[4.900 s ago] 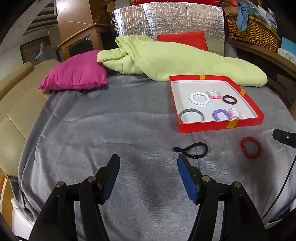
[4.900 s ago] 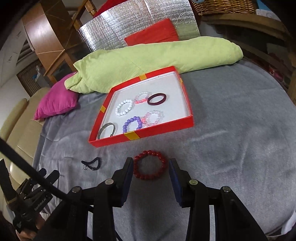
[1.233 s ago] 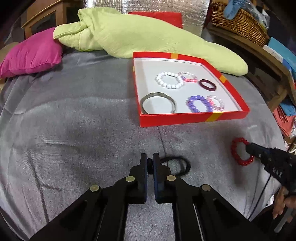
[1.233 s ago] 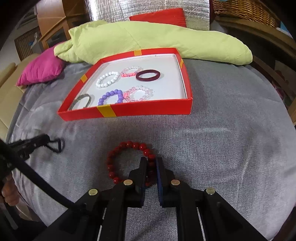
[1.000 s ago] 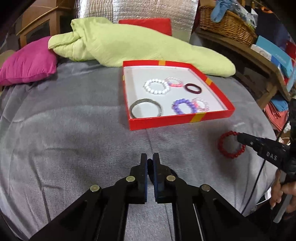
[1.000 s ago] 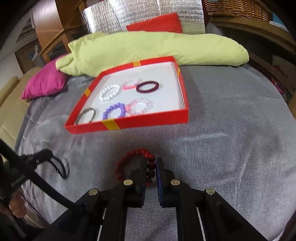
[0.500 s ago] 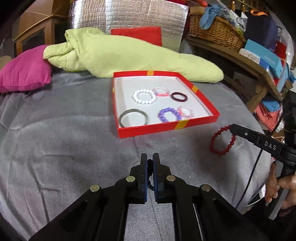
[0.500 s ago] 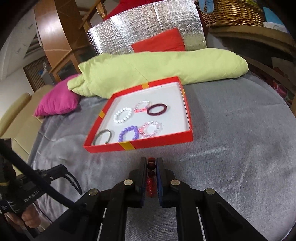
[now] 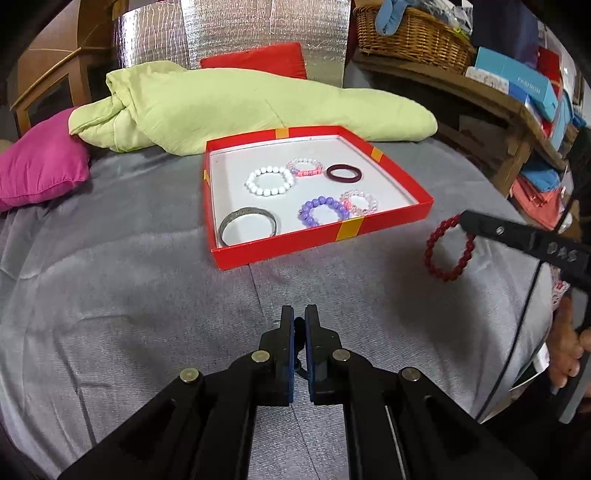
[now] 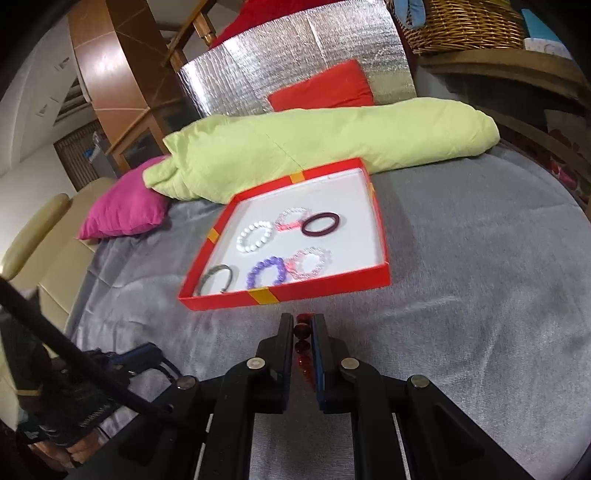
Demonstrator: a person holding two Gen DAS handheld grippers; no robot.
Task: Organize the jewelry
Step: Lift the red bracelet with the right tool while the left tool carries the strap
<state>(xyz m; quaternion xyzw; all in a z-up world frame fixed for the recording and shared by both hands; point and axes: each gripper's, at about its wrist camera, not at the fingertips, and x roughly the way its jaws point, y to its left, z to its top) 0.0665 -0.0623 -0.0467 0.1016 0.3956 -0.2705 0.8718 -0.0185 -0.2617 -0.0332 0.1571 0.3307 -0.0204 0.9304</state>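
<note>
A red tray [image 9: 388, 219] with a white floor sits on the grey blanket and holds several bracelets: white beads [image 9: 269, 181], purple beads [image 9: 323, 210], a metal bangle [image 9: 247, 225] and a dark ring [image 9: 342, 173]. My left gripper [image 9: 299, 323] is shut on a black hair tie [image 9: 300, 363], mostly hidden between the pads, lifted in front of the tray. My right gripper [image 10: 303, 326] is shut on a red bead bracelet [image 10: 303, 330], which hangs from it in the left wrist view [image 9: 448, 251], right of the tray [image 10: 284, 295].
A rolled green quilt [image 9: 258, 107] and a pink cushion [image 9: 40, 166] lie behind the tray. A wooden shelf with a wicker basket [image 9: 413, 33] and boxes stands at the right. A beige sofa [image 10: 44, 243] is at the left edge.
Both grippers shut on their pieces, the left on the black hair tie and the right on the red bracelet. Both have lifted off the blanket; the bracelet now hangs in the air.
</note>
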